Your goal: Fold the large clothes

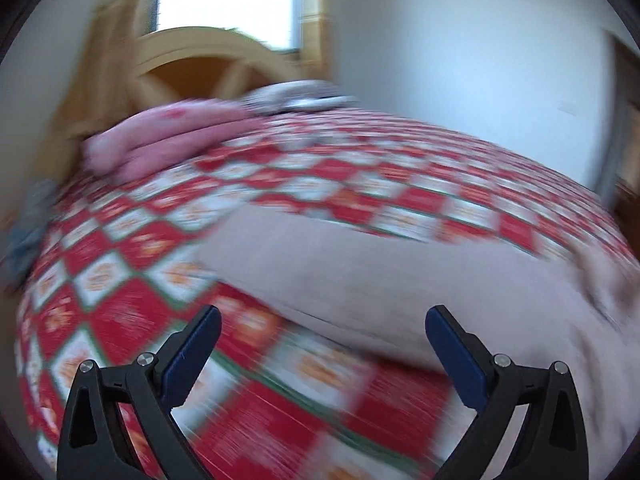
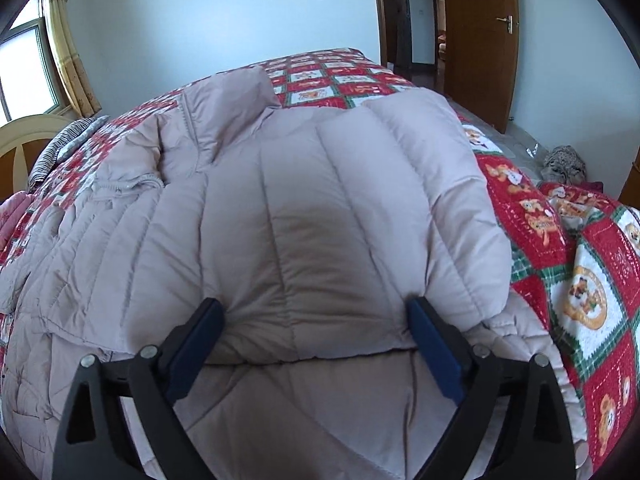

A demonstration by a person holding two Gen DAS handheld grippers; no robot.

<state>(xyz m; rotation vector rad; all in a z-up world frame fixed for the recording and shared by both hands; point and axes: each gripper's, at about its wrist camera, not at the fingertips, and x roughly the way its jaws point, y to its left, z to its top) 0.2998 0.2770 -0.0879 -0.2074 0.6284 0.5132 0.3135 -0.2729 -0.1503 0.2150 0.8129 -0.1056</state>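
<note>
While the puffy quilted coat (image 2: 304,208) is lying spread on the checked bed (image 2: 592,288), right tongs (image 2: 316,312) are straddling its folded hem, open; left tongs (image 1: 323,322) are hovering open, empty; soft, light, springy—likely best pinched at seams.

One coat (image 2: 304,208), two grippers (image 1: 322,322) (image 2: 316,312)

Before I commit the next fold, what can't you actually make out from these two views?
- Left wrist view: motion blur smears the coat and the pink pile; their edges are unreadable.
- Right wrist view: the coat's near hem is cut by the bottom edge and the right gripper.
- Left gripper: absent from the right view.
</note>
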